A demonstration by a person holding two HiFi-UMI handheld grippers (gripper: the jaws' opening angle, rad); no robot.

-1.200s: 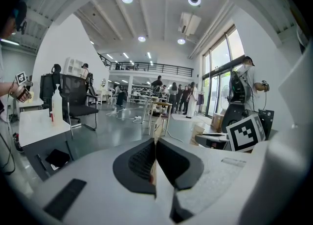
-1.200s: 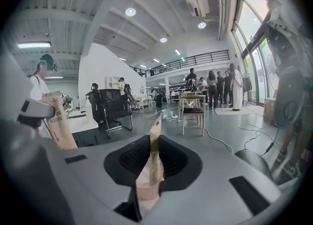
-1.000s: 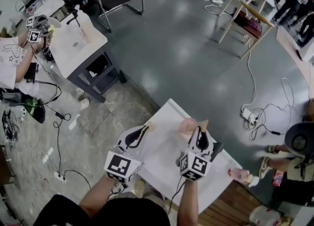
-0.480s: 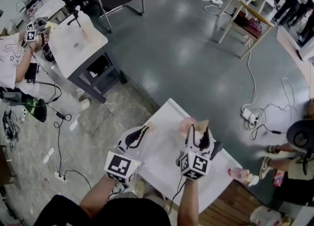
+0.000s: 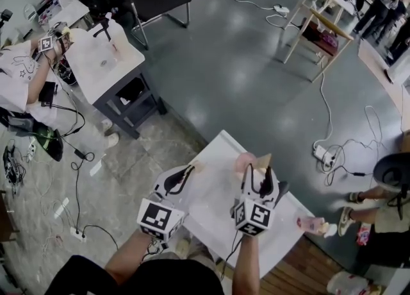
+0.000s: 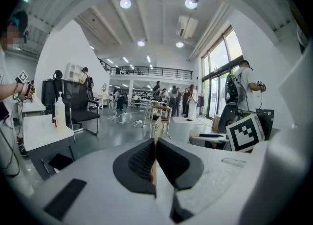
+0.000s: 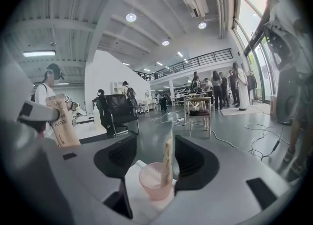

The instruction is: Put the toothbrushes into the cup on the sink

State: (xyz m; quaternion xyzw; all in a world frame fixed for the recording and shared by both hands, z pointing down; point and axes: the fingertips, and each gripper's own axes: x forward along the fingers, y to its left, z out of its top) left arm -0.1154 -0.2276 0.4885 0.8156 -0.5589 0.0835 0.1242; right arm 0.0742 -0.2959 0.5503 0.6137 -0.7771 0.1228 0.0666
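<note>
Pink cup [image 7: 155, 182] sits far on the white table [image 5: 216, 156], one packaged toothbrush [image 7: 167, 160] standing in it. Right claw [image 7: 156, 146] has just sprung wide, straddling both, gripping nothing. Left claw [image 6: 155, 146], nearer left, is clamped on a second toothbrush pack [image 7: 61, 121]. That one's next, I'd say: carry it right, over the rim, then release.

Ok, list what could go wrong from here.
1. The right tool's jaws have just opened around the toothbrush pack standing tall in the pink cup; pulling back could snag it and tip the cup.
2. The cup sits near the white top's far edge, so a nudge might send it off.
3. The left tool is shut on a second toothbrush pack; dropping it in could knock the first.
</note>
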